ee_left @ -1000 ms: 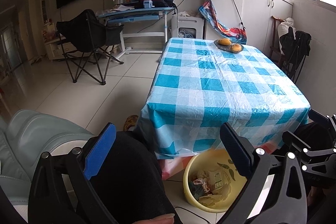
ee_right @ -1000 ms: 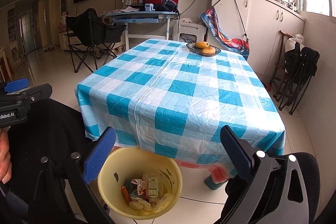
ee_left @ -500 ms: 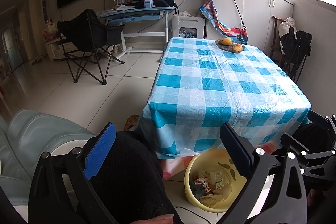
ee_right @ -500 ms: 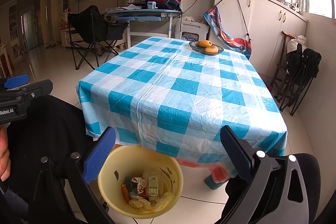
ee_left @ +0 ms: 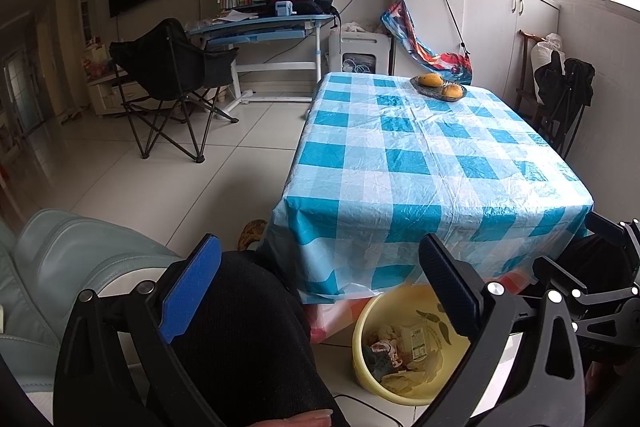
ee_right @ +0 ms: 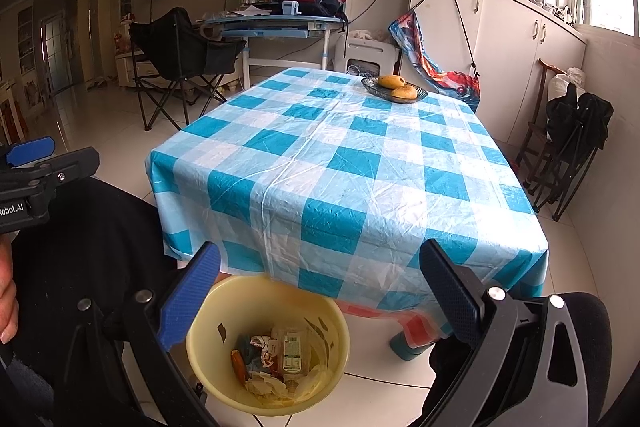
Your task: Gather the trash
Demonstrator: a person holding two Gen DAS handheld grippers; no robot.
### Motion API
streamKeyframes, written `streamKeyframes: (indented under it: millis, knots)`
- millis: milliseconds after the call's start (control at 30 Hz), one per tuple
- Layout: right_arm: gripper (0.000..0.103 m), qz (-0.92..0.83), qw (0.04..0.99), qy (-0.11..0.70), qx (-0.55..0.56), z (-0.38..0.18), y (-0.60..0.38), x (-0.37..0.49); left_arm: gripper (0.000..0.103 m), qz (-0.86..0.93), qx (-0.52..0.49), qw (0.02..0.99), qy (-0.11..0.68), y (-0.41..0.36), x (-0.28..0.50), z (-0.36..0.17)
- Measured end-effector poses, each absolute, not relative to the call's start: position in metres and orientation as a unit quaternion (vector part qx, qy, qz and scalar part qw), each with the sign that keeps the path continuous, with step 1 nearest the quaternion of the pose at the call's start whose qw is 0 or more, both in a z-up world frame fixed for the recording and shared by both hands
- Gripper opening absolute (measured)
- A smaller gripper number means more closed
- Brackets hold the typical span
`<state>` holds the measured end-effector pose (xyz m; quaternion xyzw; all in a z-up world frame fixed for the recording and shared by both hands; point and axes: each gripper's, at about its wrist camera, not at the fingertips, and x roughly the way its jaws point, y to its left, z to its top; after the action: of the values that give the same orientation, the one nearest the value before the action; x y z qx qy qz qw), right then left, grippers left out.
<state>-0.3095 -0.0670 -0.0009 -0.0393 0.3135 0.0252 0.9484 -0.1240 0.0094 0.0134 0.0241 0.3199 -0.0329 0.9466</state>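
A yellow plastic basin (ee_right: pixel 224 383) (ee_left: pixel 362 359) stands on the floor at the table's near edge. It holds trash (ee_right: pixel 276 359) (ee_left: pixel 400 351): crumpled wrappers, a small carton and tissue. My right gripper (ee_right: pixel 316 295) hovers above the basin, open, with nothing between its fingers. My left gripper (ee_left: pixel 318 285) is open too and empty, held over the person's black-clad knee (ee_left: pixel 240 331), left of the basin. The blue-checked tablecloth (ee_right: pixel 340 163) (ee_left: pixel 420 155) bears only a fruit dish.
A dish with two yellow fruits (ee_right: pixel 394 89) (ee_left: pixel 438 85) sits at the table's far end. A black folding chair (ee_left: pixel 168 83) and a blue desk (ee_left: pixel 260 27) stand behind. A pale green sofa arm (ee_left: pixel 68 263) is at left. Folded black chairs (ee_right: pixel 572 143) lean at right.
Both views have shifted only slightly, the right one a little closer to the table. Both grippers stay open and empty, and the basin has not moved.
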Motion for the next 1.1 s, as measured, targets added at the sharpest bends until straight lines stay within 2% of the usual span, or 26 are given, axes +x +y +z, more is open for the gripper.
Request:
streamKeyframes:
  millis: [500, 867, 1100]
  knots:
    - [0.095, 0.036, 0.951, 0.306, 0.019, 0.023, -0.095, -0.278, 0.096, -0.016, 0.039, 0.936, 0.351, 0.018, -0.107, 0.015]
    - [0.095, 0.002, 0.934, 0.354, 0.055, 0.017, -0.160, -0.156, 0.096, -0.003, 0.041, 0.919, 0.392, 0.012, -0.069, 0.003]
    - [0.095, -0.024, 0.905, 0.424, 0.026, -0.013, -0.184, -0.060, 0.096, -0.036, 0.010, 0.915, 0.402, 0.008, -0.046, 0.000]
